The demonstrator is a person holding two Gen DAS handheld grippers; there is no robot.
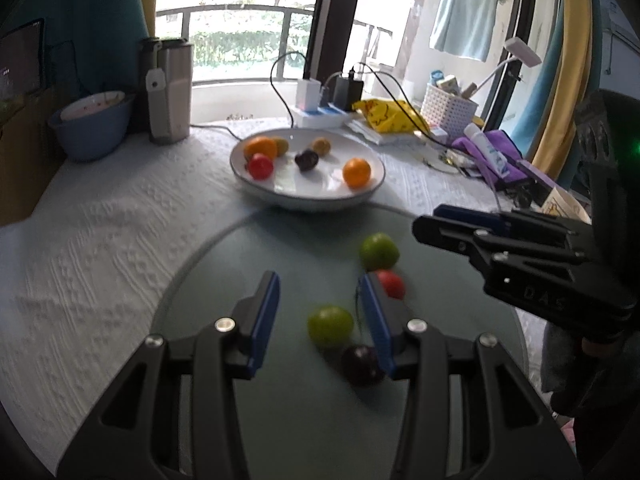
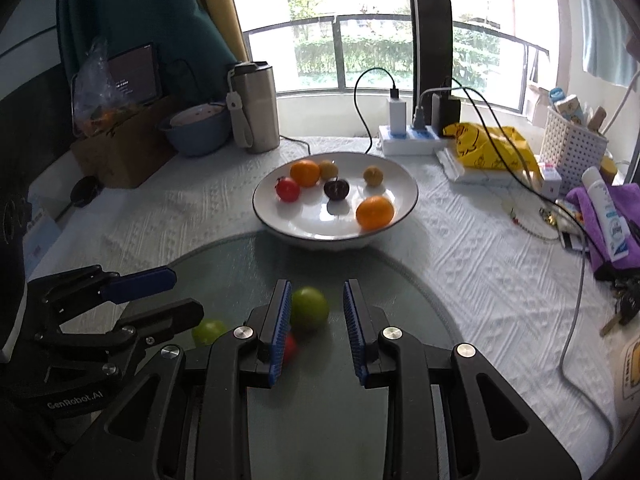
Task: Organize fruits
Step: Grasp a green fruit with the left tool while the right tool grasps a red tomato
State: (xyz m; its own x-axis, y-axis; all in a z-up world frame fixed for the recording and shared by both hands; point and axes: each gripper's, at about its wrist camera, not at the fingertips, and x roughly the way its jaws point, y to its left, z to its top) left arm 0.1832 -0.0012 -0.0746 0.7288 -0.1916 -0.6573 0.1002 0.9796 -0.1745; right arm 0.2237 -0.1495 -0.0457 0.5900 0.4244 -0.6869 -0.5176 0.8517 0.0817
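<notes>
On a round glass disc (image 1: 224, 280) lie two green fruits (image 1: 379, 251) (image 1: 330, 326), a small red fruit (image 1: 392, 283) and a dark cherry (image 1: 362, 364). My left gripper (image 1: 318, 280) is open just above them; the nearer green fruit and the cherry sit by its right-hand finger, unpressed. My right gripper (image 2: 318, 285) is open a narrow way, with a green fruit (image 2: 309, 308) just beyond its left finger and the red fruit (image 2: 290, 347) half hidden behind it. Behind the disc, a white plate (image 2: 404, 216) holds two oranges, a red fruit, a dark cherry and two yellowish fruits.
A steel tumbler (image 2: 258, 106) and a blue bowl (image 2: 196, 136) stand at the back left. A power strip with chargers (image 2: 412, 136), a yellow bag (image 2: 488, 146), a white basket (image 2: 572, 144), a purple cloth (image 2: 600, 216) and trailing cables crowd the right side.
</notes>
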